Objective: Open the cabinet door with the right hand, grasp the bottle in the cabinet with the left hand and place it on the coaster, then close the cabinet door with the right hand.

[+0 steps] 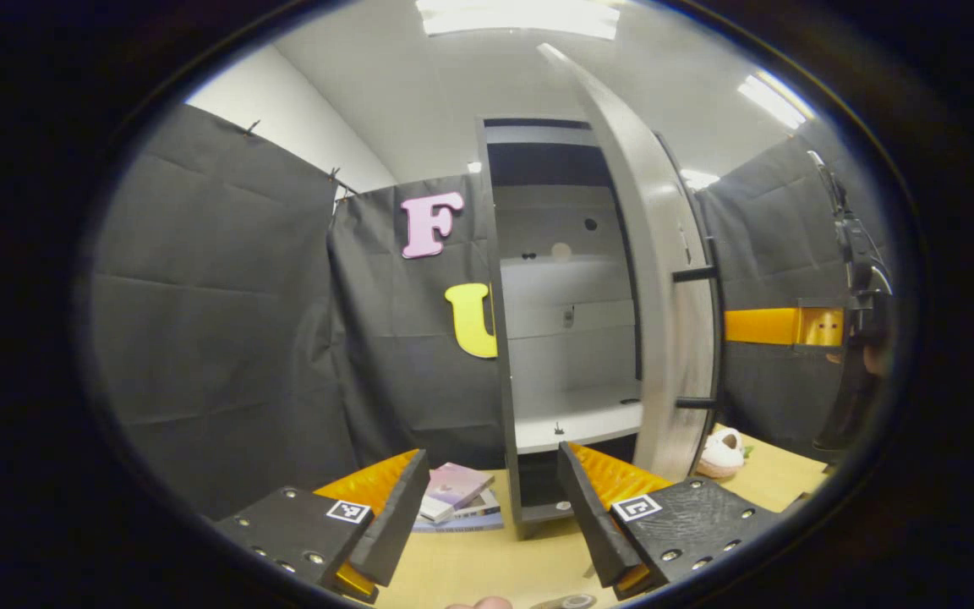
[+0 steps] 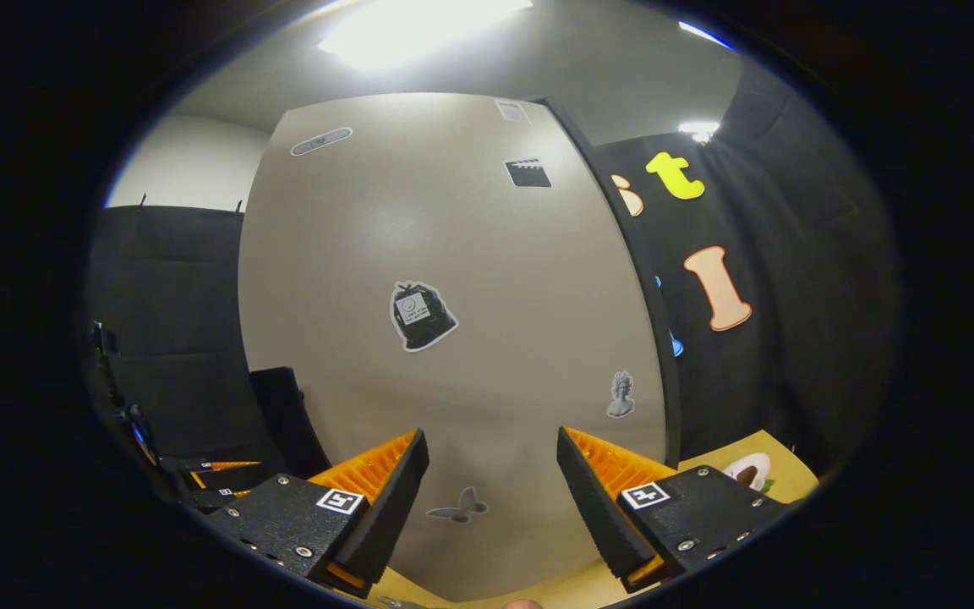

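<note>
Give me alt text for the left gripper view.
An open gripper faces a tall cabinet whose door stands open, its lit shelves looking bare. Books lie on the wooden table by the cabinet's foot, a plush toy beyond the door.

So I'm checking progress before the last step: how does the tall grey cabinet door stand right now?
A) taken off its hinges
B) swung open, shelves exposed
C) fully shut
B: in the left gripper view the tall grey cabinet door stands swung out, and the pale shelves inside are exposed.
</note>
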